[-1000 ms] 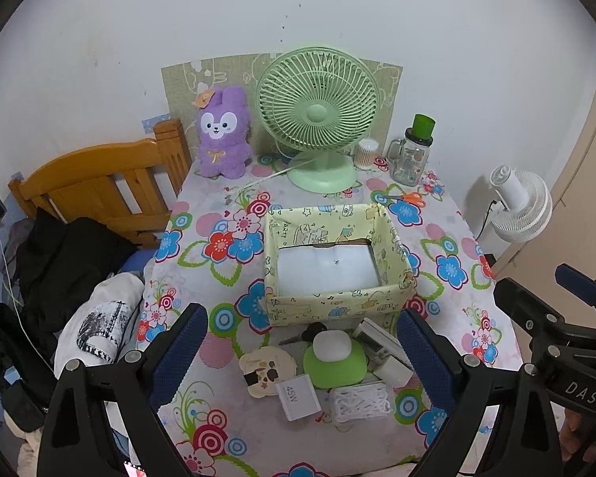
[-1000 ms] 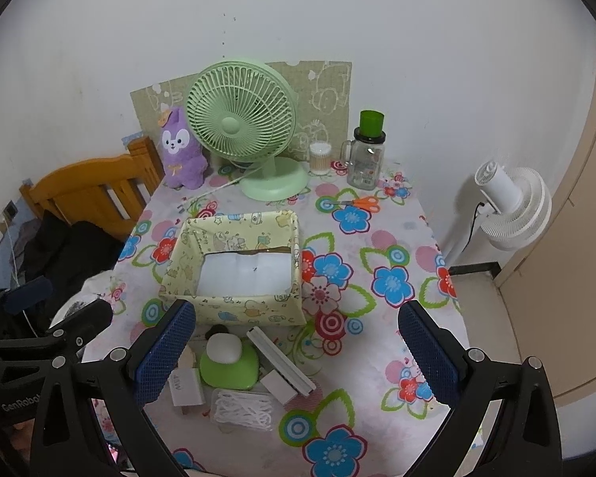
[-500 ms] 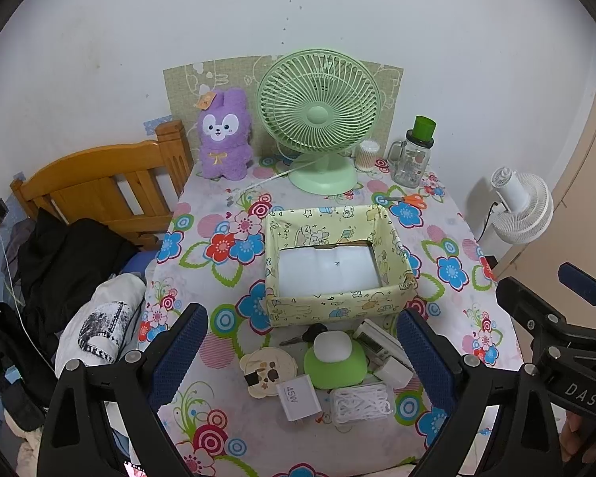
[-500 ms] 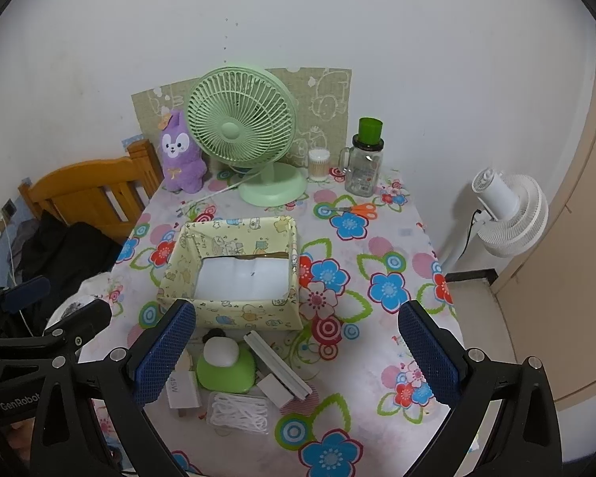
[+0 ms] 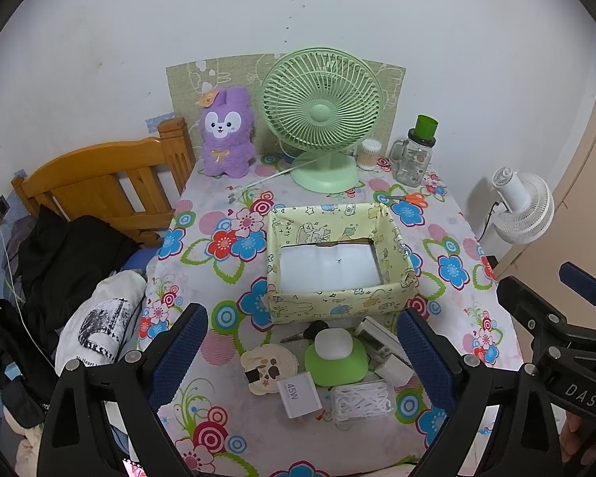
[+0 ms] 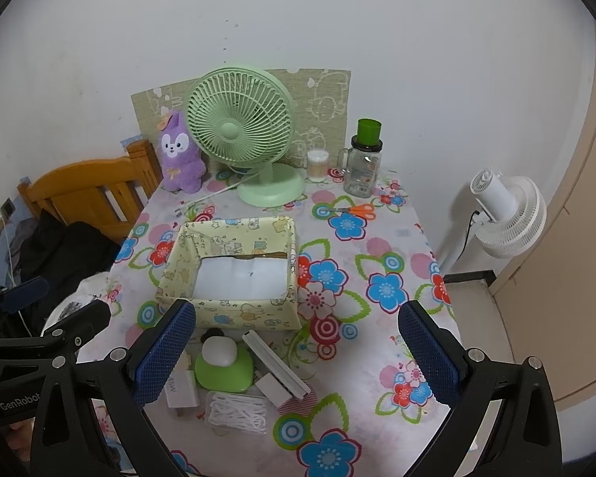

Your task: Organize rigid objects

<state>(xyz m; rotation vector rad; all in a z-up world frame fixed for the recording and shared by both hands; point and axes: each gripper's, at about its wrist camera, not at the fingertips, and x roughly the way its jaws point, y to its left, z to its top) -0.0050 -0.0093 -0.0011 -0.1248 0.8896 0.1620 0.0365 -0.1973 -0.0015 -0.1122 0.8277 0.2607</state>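
Observation:
A yellow patterned box (image 5: 339, 256) (image 6: 234, 270) with a white bottom stands mid-table, nothing in it. In front of it lies a cluster: a green and white case (image 5: 335, 359) (image 6: 223, 365), a white 45W charger (image 5: 299, 393) (image 6: 180, 389), a round cream box (image 5: 268, 369), a clear box of white floss picks (image 5: 361, 399) (image 6: 237, 412), a long white device (image 5: 377, 342) (image 6: 276, 365), a small white block (image 5: 395, 371) (image 6: 273, 391) and a black key (image 5: 308, 332). My left gripper (image 5: 302, 361) and right gripper (image 6: 296, 357) hover open above the cluster, holding nothing.
At the back stand a green fan (image 5: 324, 117), a purple plush rabbit (image 5: 226, 135), a cotton swab jar (image 5: 369, 154), a green-lidded glass jar (image 5: 415, 151) and orange scissors (image 5: 407, 198). A wooden bed frame (image 5: 99, 183) with clothes is left; a white fan (image 5: 522, 208) stands right.
Both views have pulled back and up slightly, so the table sits a little lower in frame. Nothing on the table has moved; both grippers stay open.

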